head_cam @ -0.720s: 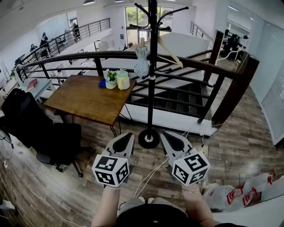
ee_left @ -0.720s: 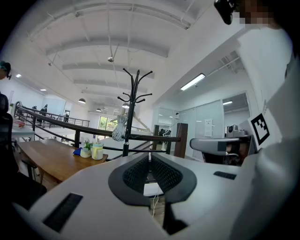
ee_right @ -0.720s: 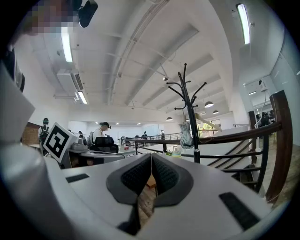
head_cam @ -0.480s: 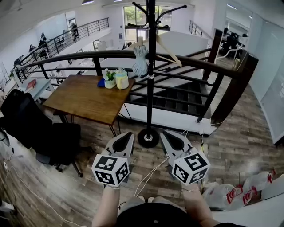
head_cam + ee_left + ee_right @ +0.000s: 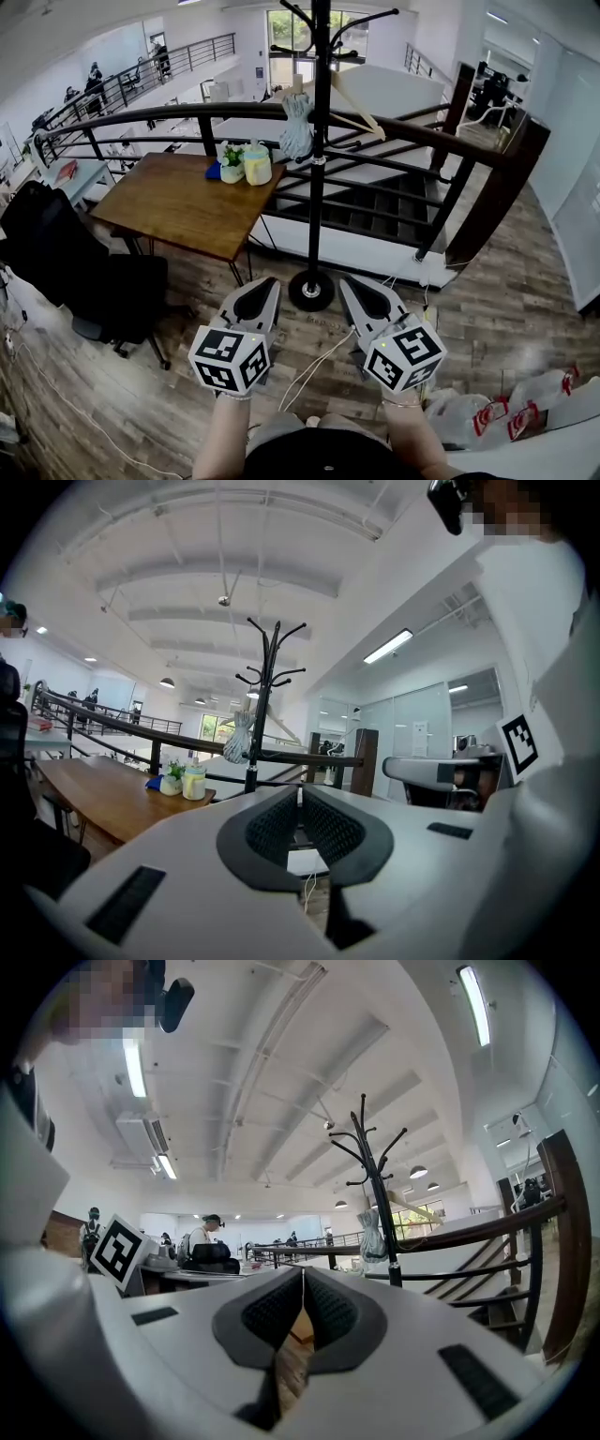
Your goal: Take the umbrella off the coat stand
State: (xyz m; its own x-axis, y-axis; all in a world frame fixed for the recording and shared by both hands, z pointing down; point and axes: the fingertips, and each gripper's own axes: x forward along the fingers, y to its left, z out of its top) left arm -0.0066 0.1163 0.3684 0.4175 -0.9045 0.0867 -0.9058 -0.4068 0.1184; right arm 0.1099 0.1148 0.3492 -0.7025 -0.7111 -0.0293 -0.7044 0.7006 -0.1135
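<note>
Pale umbrella (image 5: 298,131), long axis vertical, against coat stand (image 5: 316,211)

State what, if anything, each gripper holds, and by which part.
Nothing is held: the left gripper and right gripper have jaws together, empty. The umbrella hangs on the coat stand.

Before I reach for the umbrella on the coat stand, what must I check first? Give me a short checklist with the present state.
1. Umbrella hangs on the coat stand: ok.
2. Left gripper empty, jaws together: ok.
3. Right gripper empty, jaws together: ok.
4. Jaws open for a grasp: not ok, both are shut.
5. Grippers close to the umbrella: not ok, both are low and short of the stand.
6. How the umbrella is hooked on: cannot tell.
</note>
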